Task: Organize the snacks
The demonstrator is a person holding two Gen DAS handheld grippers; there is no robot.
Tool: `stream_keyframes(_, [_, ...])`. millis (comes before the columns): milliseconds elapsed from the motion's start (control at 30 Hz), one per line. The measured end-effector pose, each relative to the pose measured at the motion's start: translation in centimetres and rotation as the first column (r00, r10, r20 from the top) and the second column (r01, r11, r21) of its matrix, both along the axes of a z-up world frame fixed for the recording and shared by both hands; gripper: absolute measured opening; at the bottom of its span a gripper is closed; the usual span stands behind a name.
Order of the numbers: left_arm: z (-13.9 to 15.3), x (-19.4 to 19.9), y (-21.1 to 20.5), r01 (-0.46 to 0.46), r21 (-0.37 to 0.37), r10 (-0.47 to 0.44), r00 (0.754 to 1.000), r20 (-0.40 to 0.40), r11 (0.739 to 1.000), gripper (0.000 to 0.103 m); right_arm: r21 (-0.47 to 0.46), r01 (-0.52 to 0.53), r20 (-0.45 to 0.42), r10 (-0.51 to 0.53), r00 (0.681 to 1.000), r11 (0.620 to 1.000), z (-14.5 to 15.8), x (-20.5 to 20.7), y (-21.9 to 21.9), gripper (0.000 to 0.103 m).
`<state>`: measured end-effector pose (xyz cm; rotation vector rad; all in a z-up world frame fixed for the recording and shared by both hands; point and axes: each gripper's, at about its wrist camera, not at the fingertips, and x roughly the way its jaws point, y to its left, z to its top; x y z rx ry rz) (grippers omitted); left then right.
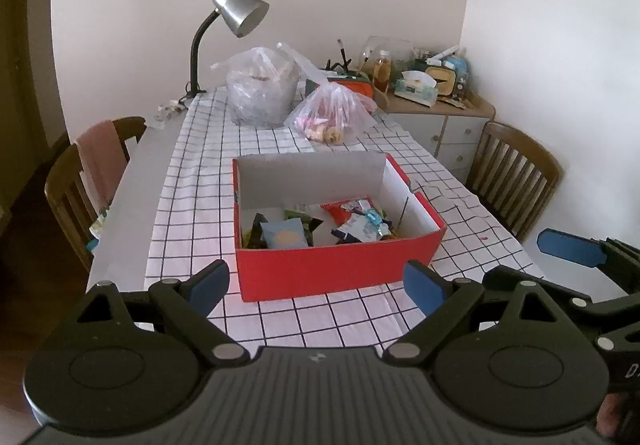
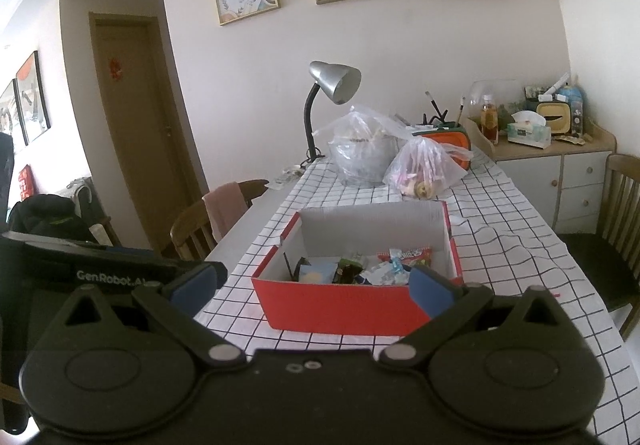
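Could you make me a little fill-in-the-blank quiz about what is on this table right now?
1. The snack packets lie inside a box whose outside is coloured ____.
2. Both the left gripper and the right gripper are ____, holding nothing.
3. Behind the box, on the tablecloth, stand two tied ____ bags.
4. The silver desk lamp stands at the table's ____ end.

Missing words: red; open; plastic; far

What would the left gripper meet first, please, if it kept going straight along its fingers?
Most likely the near wall of the red box, which lies straight ahead between the open left gripper's fingers; depth is hard to judge.
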<state>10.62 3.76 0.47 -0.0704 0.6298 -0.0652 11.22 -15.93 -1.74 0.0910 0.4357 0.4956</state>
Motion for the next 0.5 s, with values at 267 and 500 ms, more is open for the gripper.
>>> stream_keyframes(267, [0.08,-0.12,-0.23,0.006,0.009,-0.006,1.0,0.014,1.0,0.094,0.004,0.013,0.005,-0.013,1.0,1.0,0.08,-0.12,-0.2,0.103])
stream_keyframes(500, [0.19,-0.17,-0.19,-0.01,0.004,0.01,1.0,0.02,1.0,0.094,0.006,0.04,0.01,-0.04,0.999,0.999,0.2,-0.1,-0.32,0.103])
